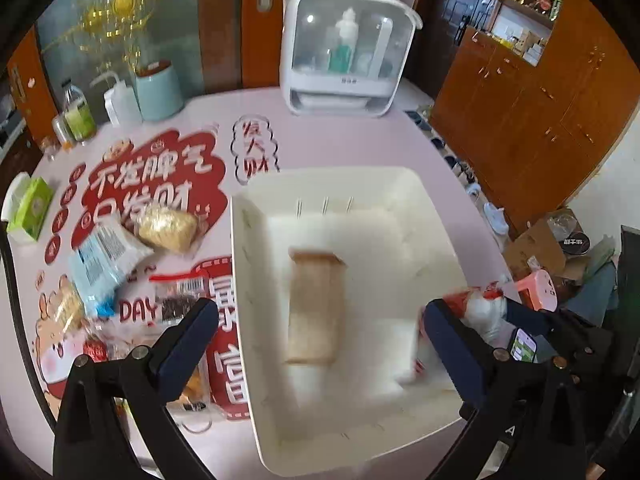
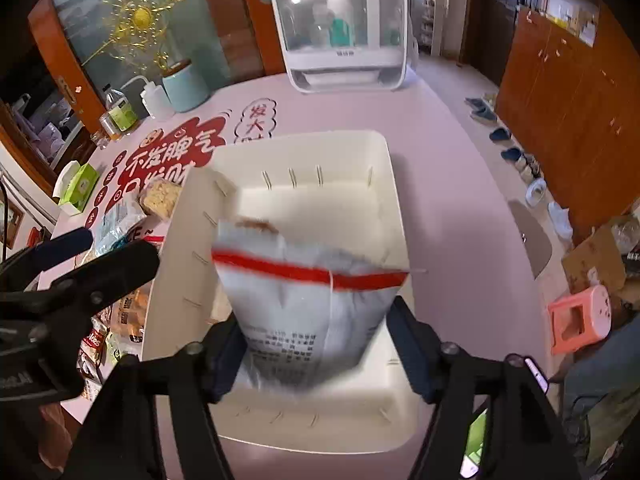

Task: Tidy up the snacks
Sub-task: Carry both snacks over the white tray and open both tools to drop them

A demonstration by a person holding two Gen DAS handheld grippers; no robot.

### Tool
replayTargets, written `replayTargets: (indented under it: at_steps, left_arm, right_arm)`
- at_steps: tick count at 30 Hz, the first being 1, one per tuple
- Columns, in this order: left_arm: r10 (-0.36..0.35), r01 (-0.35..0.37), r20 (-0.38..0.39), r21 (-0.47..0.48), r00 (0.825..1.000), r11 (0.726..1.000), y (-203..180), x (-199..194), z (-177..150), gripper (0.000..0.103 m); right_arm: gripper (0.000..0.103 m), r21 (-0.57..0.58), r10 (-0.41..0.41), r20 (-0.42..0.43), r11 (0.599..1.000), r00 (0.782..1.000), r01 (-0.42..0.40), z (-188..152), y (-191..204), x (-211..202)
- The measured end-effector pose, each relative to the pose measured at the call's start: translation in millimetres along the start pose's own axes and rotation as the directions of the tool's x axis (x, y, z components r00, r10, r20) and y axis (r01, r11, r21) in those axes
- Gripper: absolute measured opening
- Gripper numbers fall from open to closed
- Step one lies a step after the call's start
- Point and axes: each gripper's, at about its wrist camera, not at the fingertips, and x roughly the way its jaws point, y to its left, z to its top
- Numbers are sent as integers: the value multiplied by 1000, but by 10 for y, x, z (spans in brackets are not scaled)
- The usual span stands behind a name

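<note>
A white bin (image 1: 245, 264) stands on the pink table, under both grippers. My left gripper (image 1: 320, 332) hangs over it with its jaws wide apart and nothing between them. A brown bar snack (image 1: 316, 308), blurred, is inside the bin below. In the right wrist view my right gripper (image 2: 316, 336) is over the same bin (image 2: 180, 264). A white bag with a red stripe (image 2: 308, 304) stands between its fingers, blurred, its lower end down in the bin. The pads flank the bag without clearly pressing it.
Several loose snacks lie left of the bin: a yellow noodle pack (image 1: 168, 228), a blue packet (image 1: 100, 268), a dark packet (image 1: 176, 300). A green tissue box (image 1: 32, 208), a teal canister (image 1: 158, 92) and a white cabinet (image 1: 348, 48) stand farther back. The table edge runs along the right.
</note>
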Motion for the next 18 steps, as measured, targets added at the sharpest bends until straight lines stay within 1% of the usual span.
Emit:
replayTargets:
  at_steps: [2, 4, 7, 9, 12, 18]
  left_arm:
    - [42, -42, 2, -5, 999, 999, 31, 6, -42, 102]
    - [66, -66, 19, -6, 998, 998, 56, -25, -90, 102]
    - [69, -68, 40, -33, 997, 997, 116, -89, -157, 102]
    - [69, -65, 69, -58, 995, 996, 171, -150, -207, 102]
    - [87, -79, 102, -81, 991, 994, 250, -257, -282, 102]
    - [126, -111, 123, -118, 984, 987, 442, -491, -421, 102]
  right_arm:
    - [77, -7, 2, 14, 1000, 1000, -2, -29, 6, -14]
    - [77, -20, 8, 18, 1000, 1000, -7, -53, 19, -34]
    - [77, -25, 7, 4, 1000, 1000, -7, -71, 25, -30]
    - [77, -23, 16, -5, 1000, 1000, -16, -71, 27, -23]
    - [77, -23, 26, -9, 999, 1000, -27, -98, 61, -29]
    - [77, -30, 47, -13, 998, 999, -48, -132, 172, -59]
